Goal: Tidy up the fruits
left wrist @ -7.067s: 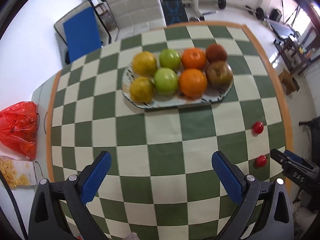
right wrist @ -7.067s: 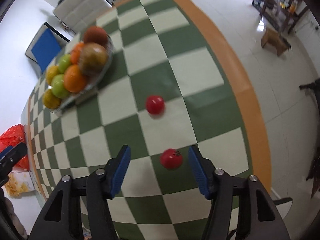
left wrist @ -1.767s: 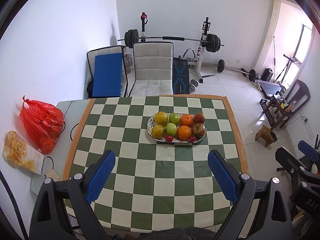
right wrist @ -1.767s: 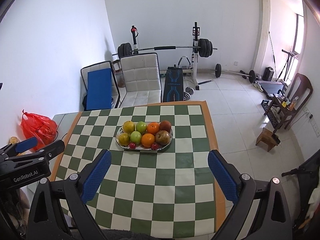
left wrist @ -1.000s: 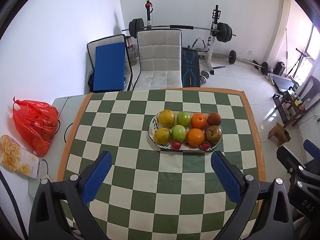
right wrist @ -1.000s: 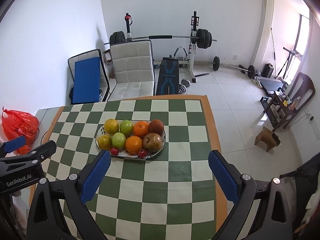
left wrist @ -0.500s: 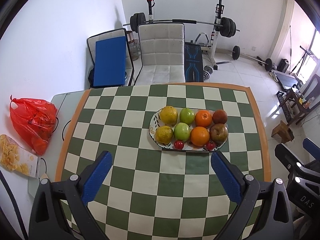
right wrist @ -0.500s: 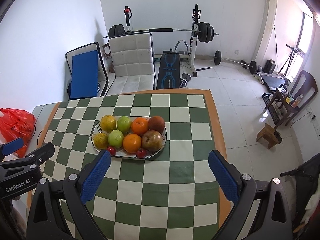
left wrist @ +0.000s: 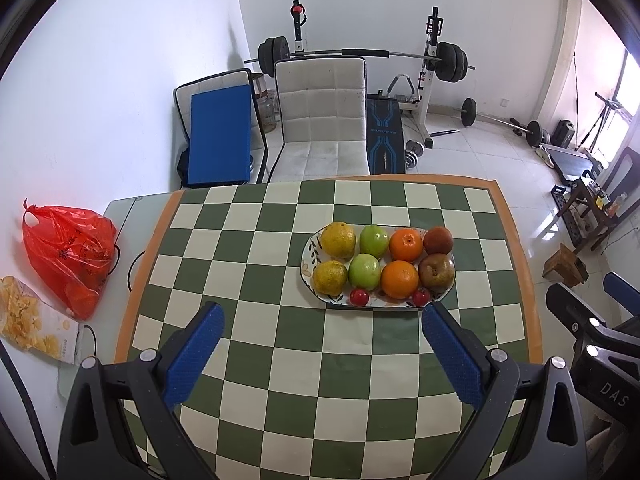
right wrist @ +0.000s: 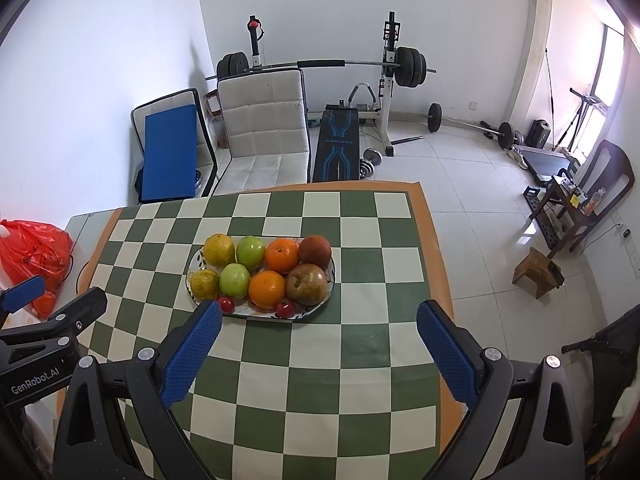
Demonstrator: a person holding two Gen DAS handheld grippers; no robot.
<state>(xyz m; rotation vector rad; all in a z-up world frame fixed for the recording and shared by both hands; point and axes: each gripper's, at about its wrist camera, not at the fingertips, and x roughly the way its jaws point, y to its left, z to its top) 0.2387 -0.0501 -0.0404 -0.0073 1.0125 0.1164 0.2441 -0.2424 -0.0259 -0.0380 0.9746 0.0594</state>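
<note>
- Since the earliest frames, the two small red cherry tomatoes have left the bare tablecloth; one (left wrist: 359,297) now lies at the plate's front rim left of centre, the other (left wrist: 420,296) at the front rim to the right. Both cameras have also drawn back and higher.
- The oval white ceramic plate with a leaf pattern (left wrist: 310,249) sits on the green-and-cream chequered tablecloth with an orange border (left wrist: 256,280), toward the far half of the table.
- Back row on the plate, left to right: yellow citrus (left wrist: 338,240), green apple (left wrist: 374,241), orange (left wrist: 405,245), dark red fruit (left wrist: 438,241).
- Front row: yellow citrus (left wrist: 329,277), green apple (left wrist: 364,271), orange (left wrist: 399,279), brownish-red apple (left wrist: 436,271). Neighbouring fruits touch.
- The left gripper (left wrist: 322,346) is spread wide with nothing between its blue-padded fingers (left wrist: 194,354), above the near part of the table.
- The right gripper (right wrist: 318,346) is likewise spread wide and empty; its left finger (right wrist: 192,354) overlaps the plate's near-left edge in its own view.
- A red plastic bag (left wrist: 68,256) and a packet of yellow snacks (left wrist: 34,330) lie on the white surface left of the cloth.
- A white padded chair (left wrist: 322,120) stands behind the table.
</note>
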